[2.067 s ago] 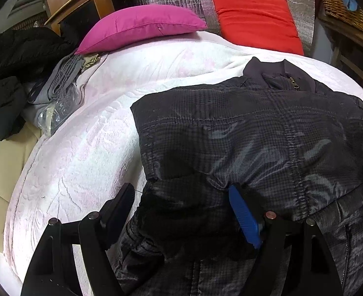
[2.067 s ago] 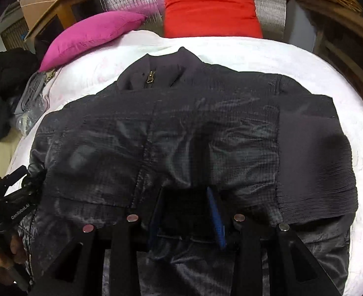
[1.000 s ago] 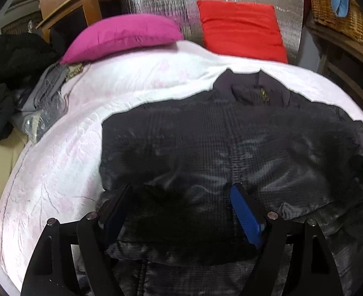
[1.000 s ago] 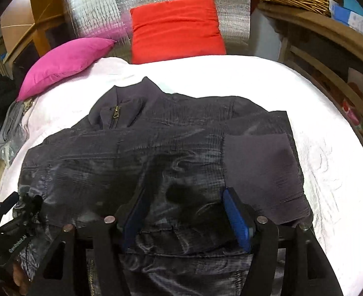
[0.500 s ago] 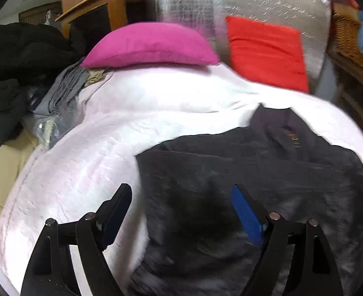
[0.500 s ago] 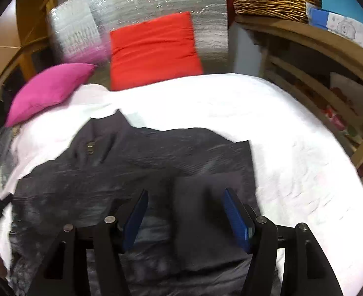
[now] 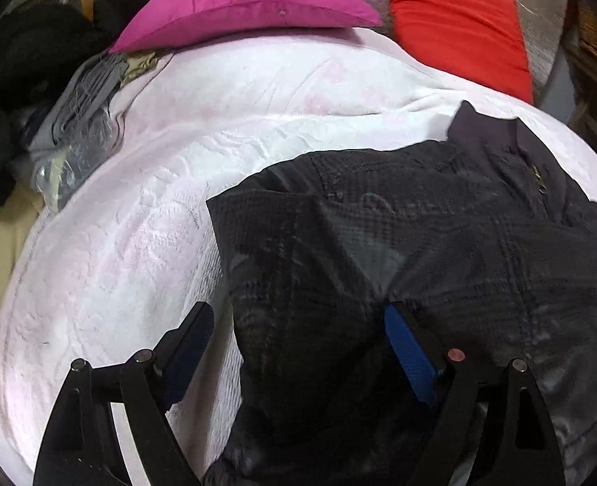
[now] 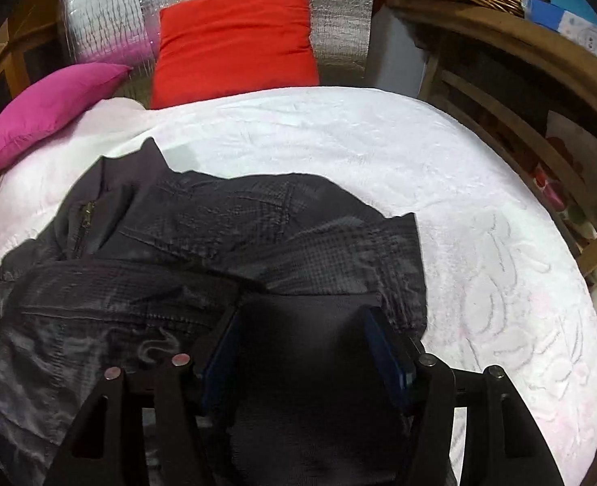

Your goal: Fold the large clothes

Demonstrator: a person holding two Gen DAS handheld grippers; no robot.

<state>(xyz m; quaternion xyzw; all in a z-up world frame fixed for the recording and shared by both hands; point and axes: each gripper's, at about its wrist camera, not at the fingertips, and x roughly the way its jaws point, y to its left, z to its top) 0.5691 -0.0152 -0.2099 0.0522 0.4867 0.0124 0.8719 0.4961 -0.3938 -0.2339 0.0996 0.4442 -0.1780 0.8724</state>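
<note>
Jacket (image 7: 440,251) lies spread on bed (image 7: 144,243) for folding. Left claw (image 7: 298,348) wide, just been opening, straddling jacket edge, no grip. Right claw (image 8: 302,348) half open astride cuff (image 8: 310,364); grip unclear.

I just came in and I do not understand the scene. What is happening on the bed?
A person is folding a dark jacket on a white blanket, with a gripper in each hand. The left gripper has just been opening; jacket cloth lies between its jaws, but the pads do not press on it. The right gripper has the knit cuff between its jaws. Whether it pinches it is not clear.
</note>
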